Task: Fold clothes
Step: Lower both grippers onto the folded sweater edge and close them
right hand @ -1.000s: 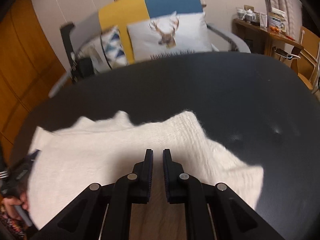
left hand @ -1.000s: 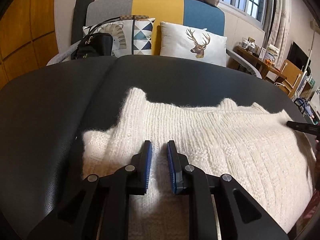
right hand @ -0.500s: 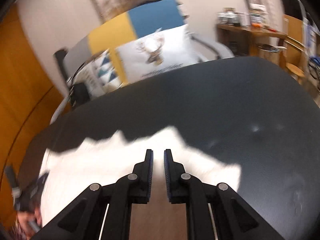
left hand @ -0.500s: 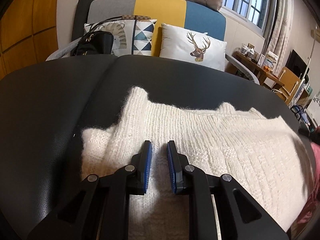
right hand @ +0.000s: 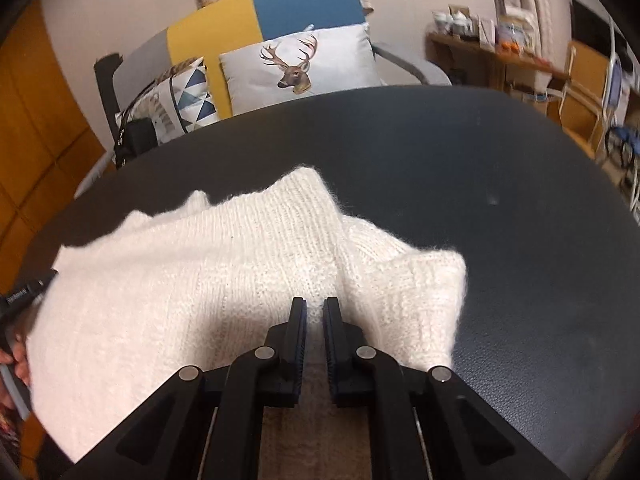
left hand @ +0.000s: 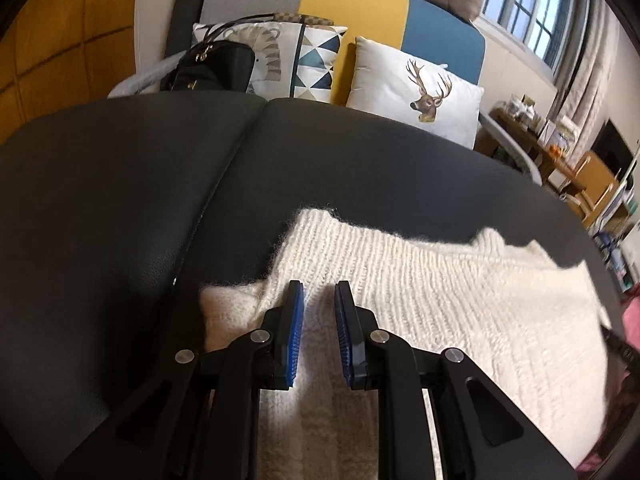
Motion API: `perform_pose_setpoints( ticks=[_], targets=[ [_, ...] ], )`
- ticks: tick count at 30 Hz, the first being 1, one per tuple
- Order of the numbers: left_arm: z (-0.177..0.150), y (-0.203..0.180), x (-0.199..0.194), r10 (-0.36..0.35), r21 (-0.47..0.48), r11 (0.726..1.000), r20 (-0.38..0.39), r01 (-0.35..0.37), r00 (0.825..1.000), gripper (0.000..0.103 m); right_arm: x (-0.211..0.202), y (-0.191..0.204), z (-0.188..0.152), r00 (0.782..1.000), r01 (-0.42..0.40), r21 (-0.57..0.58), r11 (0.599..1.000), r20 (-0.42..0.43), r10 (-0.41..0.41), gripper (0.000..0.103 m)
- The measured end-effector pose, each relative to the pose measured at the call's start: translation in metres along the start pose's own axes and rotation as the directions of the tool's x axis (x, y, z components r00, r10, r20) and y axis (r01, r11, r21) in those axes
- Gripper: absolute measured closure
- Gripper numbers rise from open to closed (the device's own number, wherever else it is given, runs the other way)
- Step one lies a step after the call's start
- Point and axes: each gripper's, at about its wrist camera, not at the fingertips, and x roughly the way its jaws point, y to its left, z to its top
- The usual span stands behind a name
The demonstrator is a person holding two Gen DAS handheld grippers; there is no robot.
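A white fuzzy knit sweater (left hand: pixel 440 300) lies spread on a black padded table (left hand: pixel 120 200). My left gripper (left hand: pixel 319 292) sits over the sweater's near left part. Its blue pads stand a narrow way apart with a ridge of knit caught between them. In the right wrist view the sweater (right hand: pixel 200 280) creases toward my right gripper (right hand: pixel 315 304). Its jaws are closing on a pinch of knit at the near edge. A folded sleeve cuff (right hand: pixel 424 284) lies just to the right of its fingers. The left gripper's black body (right hand: pixel 24 292) shows at the far left.
Behind the table stands a grey, yellow and blue sofa (left hand: pixel 360 8) with a deer cushion (left hand: pixel 416 88), a triangle-print cushion (left hand: pixel 304 56) and a black handbag (left hand: pixel 212 68). A wooden sideboard (right hand: pixel 500 52) with small items stands at the right. A table seam (left hand: pixel 224 184) runs on the left.
Both grippers have shifted sideways across the table. In the right wrist view the sweater now reaches farther from the fingertips and its sleeve is bunched beside them. The right jaws have narrowed slightly.
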Motion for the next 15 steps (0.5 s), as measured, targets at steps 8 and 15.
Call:
perform_pose_setpoints(
  ticks=[8,15],
  targets=[
    [0.001,0.015,-0.042,-0.085,0.011,0.996,0.019,0.084,0.996,0.080,-0.028,-0.044,0.001,0.977,-0.206,0.220,0.954,0.103,0.187,0.081],
    [-0.006,0.059,-0.057,-0.152,-0.119,0.981,0.023,0.153,0.988,0.028,-0.048,-0.109,-0.018,0.952,-0.305,0.391,0.868,0.092,0.293,0.061]
  ],
)
